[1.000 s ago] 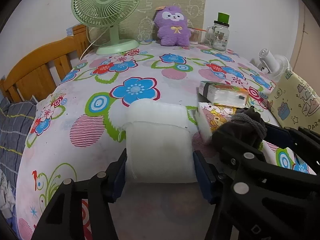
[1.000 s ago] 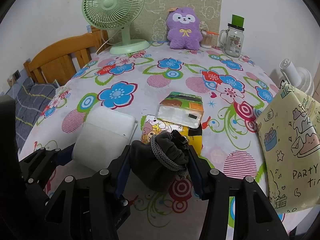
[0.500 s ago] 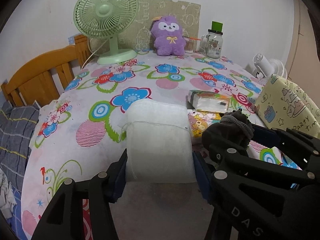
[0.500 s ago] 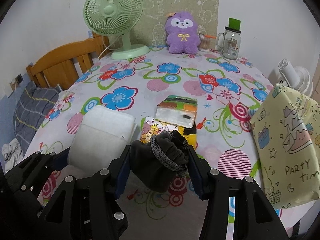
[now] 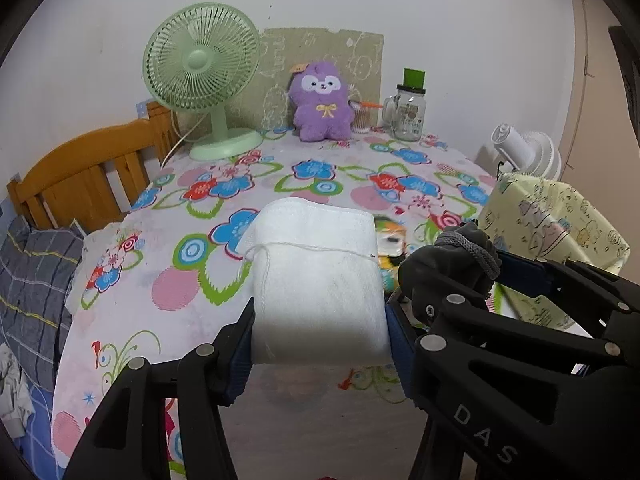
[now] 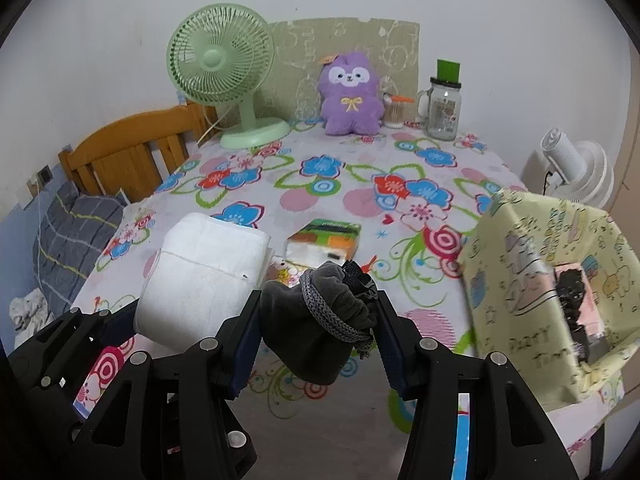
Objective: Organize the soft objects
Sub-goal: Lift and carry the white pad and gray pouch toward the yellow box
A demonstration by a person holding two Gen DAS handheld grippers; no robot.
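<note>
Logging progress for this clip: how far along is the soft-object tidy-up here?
Midway. Done: a dark item shows inside the yellow party bag. In hand: the left gripper holds a white folded cloth, the right gripper a grey drawstring pouch, both off the table. Left: two tissue packs on the tablecloth.

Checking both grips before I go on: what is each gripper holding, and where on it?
The left gripper clamps the white folded cloth by its near end. The right gripper clamps the dark drawstring pouch across its sides.

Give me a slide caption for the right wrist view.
Right gripper holds dark pouch above floral table.
</note>
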